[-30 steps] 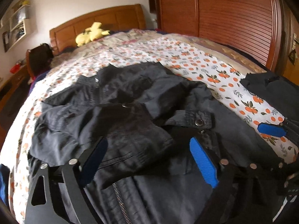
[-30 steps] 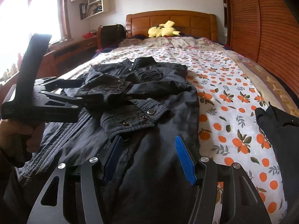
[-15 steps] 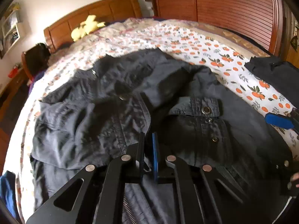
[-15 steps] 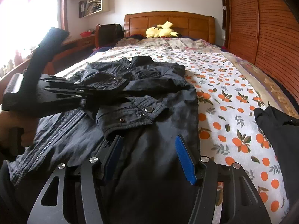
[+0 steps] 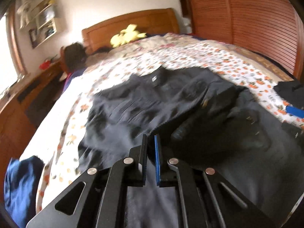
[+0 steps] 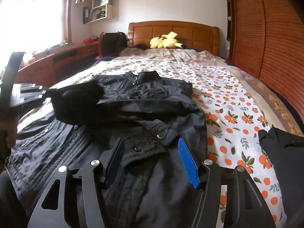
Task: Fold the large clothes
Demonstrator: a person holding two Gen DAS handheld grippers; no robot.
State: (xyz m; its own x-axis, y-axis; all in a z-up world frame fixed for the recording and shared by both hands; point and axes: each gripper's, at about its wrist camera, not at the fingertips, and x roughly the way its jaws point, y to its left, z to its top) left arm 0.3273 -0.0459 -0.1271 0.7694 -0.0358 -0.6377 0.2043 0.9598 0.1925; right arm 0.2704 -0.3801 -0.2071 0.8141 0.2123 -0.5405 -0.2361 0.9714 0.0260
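1. A black jacket point(image 6: 144, 114) lies spread on the bed point(image 6: 224, 98), collar toward the far headboard point(image 6: 172, 32), zip front facing up.
2. The left gripper point(image 5: 150, 148) has its jaws drawn narrow, pinched on a dark fold of the jacket — in the right wrist view that fold, seemingly a sleeve, hangs lifted off the left side of the garment from the gripper point(image 6: 40, 92).
3. The left wrist view is blurred; the cloth between the pads cannot be made out in detail.
4. The right gripper point(image 6: 151, 157) hovers low over the near part of the jacket, jaws wide and holding nothing, with the other sleeve's snap-button cuff point(image 6: 157, 138) lying just beyond them.
5. That sleeve lies folded across the chest of the jacket.
6. A second dark garment point(image 6: 281, 152) rests on the bed's near right edge, apart from the jacket.
7. A blue cloth point(image 5: 20, 186) sits at the near left edge of the bed.
8. A yellow plush toy point(image 6: 166, 41) lies against the headboard — well apart from the work.
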